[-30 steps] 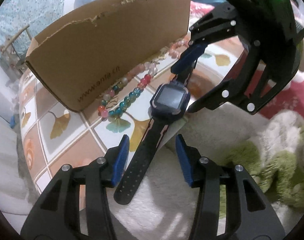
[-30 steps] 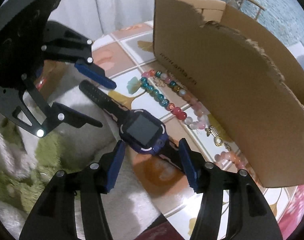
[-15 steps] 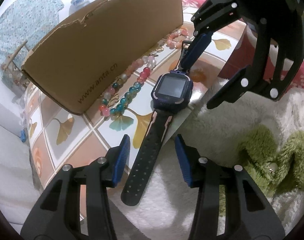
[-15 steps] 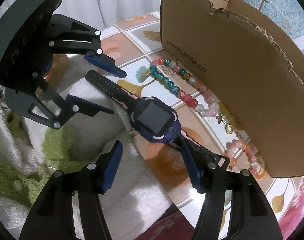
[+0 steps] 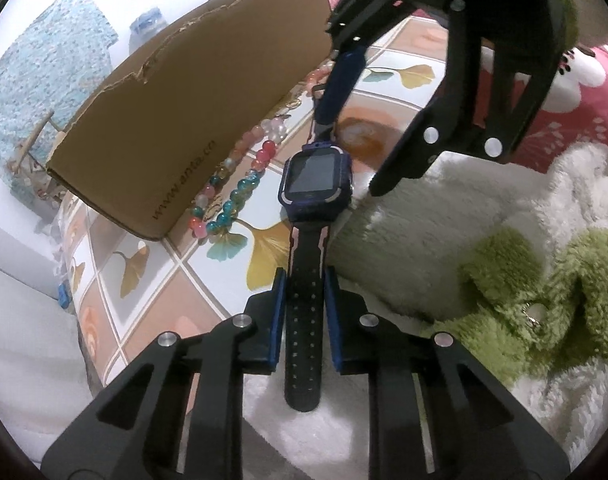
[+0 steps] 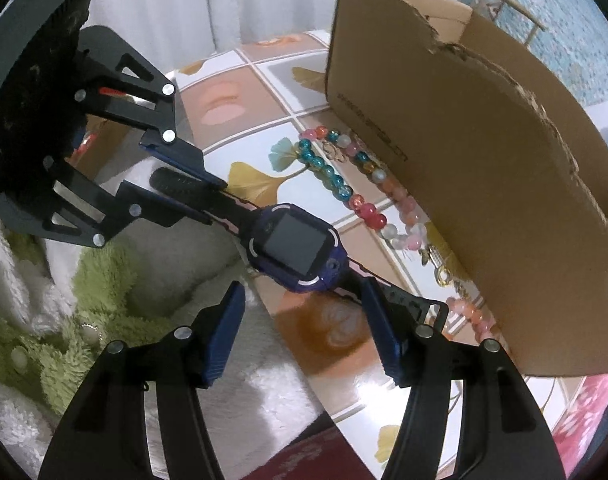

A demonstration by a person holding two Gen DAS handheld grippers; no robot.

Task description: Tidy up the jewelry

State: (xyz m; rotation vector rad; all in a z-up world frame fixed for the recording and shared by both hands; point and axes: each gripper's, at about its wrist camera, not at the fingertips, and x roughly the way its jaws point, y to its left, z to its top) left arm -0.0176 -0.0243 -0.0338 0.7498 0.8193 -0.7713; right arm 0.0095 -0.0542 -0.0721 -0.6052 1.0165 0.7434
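Observation:
A purple smartwatch [image 5: 316, 178] with a black strap lies on the tiled tabletop [image 5: 144, 280], half over a white fluffy cloth. My left gripper [image 5: 304, 284] is shut on the watch's near strap. My right gripper [image 6: 300, 300] is open, its jaws either side of the watch's [image 6: 294, 246] buckle end. It shows in the left wrist view [image 5: 352, 128] above the watch's far strap. A string of coloured beads [image 5: 240, 184] lies between the watch and a torn cardboard box [image 5: 192, 112]. The beads [image 6: 356, 200] run along the box wall [image 6: 484, 184].
A white and green fluffy cloth [image 5: 504, 280] covers the right of the table. A pink flowered fabric [image 5: 576, 92] lies beyond it. Small gold charms [image 6: 440, 272] sit by the box foot. The table edge drops off at the left [image 5: 76, 320].
My left gripper has moved forward and closed on the watch strap. My right gripper has shifted a little along the watch's buckle end and stays open.

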